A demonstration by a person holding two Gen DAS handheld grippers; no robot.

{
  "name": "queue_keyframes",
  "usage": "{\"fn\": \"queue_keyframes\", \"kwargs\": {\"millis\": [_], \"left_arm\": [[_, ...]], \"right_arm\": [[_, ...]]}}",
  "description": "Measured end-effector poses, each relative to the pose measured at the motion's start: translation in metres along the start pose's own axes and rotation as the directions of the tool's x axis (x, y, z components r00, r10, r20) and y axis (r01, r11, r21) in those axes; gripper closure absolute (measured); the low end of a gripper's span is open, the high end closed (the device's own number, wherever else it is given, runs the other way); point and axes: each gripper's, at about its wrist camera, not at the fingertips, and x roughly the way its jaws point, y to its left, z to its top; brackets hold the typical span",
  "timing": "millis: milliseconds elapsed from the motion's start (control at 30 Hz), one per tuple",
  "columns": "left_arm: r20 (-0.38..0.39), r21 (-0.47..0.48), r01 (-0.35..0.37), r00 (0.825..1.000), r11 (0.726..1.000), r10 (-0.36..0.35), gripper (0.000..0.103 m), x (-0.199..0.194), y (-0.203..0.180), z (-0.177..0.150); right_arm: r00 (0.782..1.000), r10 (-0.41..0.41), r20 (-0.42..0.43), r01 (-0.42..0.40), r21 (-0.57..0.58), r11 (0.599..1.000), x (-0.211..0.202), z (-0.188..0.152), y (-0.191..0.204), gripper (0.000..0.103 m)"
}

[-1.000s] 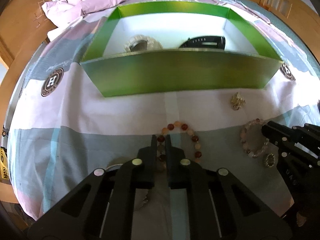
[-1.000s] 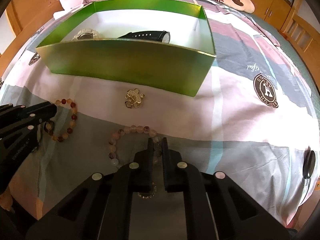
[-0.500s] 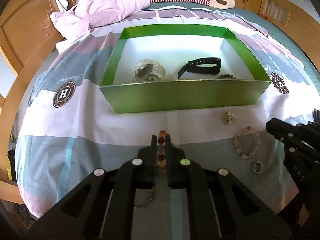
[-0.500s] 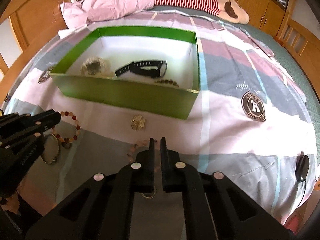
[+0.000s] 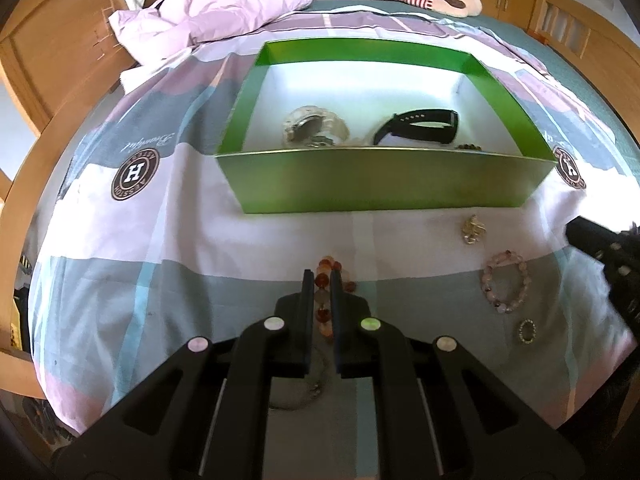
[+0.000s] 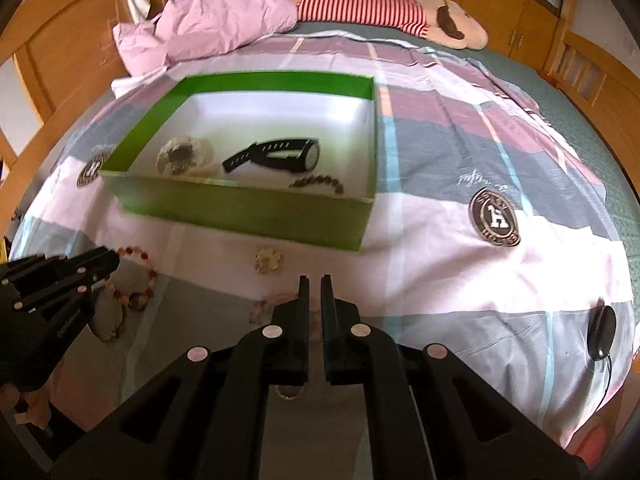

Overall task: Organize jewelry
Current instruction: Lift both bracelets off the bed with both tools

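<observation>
Left wrist view looks over my left gripper (image 5: 320, 276) into the green box (image 5: 384, 184) on the bedspread (image 5: 120, 264). Its white floor holds a clear watch (image 5: 314, 126), a black watch (image 5: 420, 124) and, by the near wall, a dark bead string (image 5: 468, 146) that barely peeks over the edge. My left jaws are clenched on the amber bracelet (image 5: 325, 280): round orange, red and pale beads run in a line between the fingers.

To the right on the cloth lie a gold brooch (image 5: 473, 230), a loose pink bracelet (image 5: 506, 283) and a small ring (image 5: 527, 330). A thin bangle (image 5: 296, 394) shows under my left fingers.

Right wrist view shows more of the box floor, with the dark bead string (image 6: 318, 182) lying fully in sight by the black watch (image 6: 280, 156). My right gripper (image 6: 315, 292) is clenched too; pink beads (image 6: 264, 306) lie just beside and under its fingers, but I cannot tell whether they are pinched. Only this view shows a black corded device (image 6: 602, 330) at the bed's right edge, and the amber bracelet (image 6: 138, 276) hanging in a loop from my left gripper (image 6: 106, 260).
</observation>
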Motion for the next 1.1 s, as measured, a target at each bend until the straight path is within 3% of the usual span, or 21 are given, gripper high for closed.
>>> {"fn": "queue_keyframes", "kwargs": {"millis": [133, 233, 333, 500, 633, 700, 1100], "left_arm": [[-0.005, -0.008, -0.003, 1.000, 1.000, 0.002, 0.095, 0.002, 0.003, 0.000], [-0.015, -0.004, -0.001, 1.000, 1.000, 0.001, 0.095, 0.005, 0.000, -0.002], [-0.026, 0.009, 0.001, 1.000, 1.000, -0.001, 0.095, 0.009, -0.005, -0.004], [-0.037, 0.019, -0.001, 0.999, 1.000, 0.002, 0.095, 0.013, -0.009, -0.008], [-0.043, 0.018, -0.003, 0.999, 1.000, 0.004, 0.095, 0.016, -0.009, -0.009], [-0.044, 0.018, -0.001, 0.999, 1.000, 0.002, 0.095, 0.017, -0.010, -0.009], [-0.020, 0.015, -0.001, 1.000, 1.000, 0.002, 0.095, 0.007, -0.009, -0.007]], "right_arm": [[1.000, 0.002, -0.010, -0.002, 0.001, 1.000, 0.003, 0.001, -0.002, 0.097], [0.996, -0.011, -0.092, 0.011, -0.005, 1.000, 0.023, -0.005, 0.001, 0.095], [0.990, 0.002, -0.139, -0.001, 0.012, 1.000, 0.043, -0.013, 0.000, 0.088], [0.982, -0.042, -0.184, 0.041, -0.010, 0.999, 0.065, -0.025, 0.002, 0.075], [0.984, -0.054, -0.168, 0.047, -0.045, 0.998, 0.062, -0.028, 0.006, 0.078], [0.985, -0.032, -0.172, 0.024, -0.046, 0.999, 0.061, -0.029, 0.008, 0.093], [0.998, -0.008, -0.058, 0.004, -0.060, 0.998, 0.014, -0.011, 0.021, 0.096]]}}
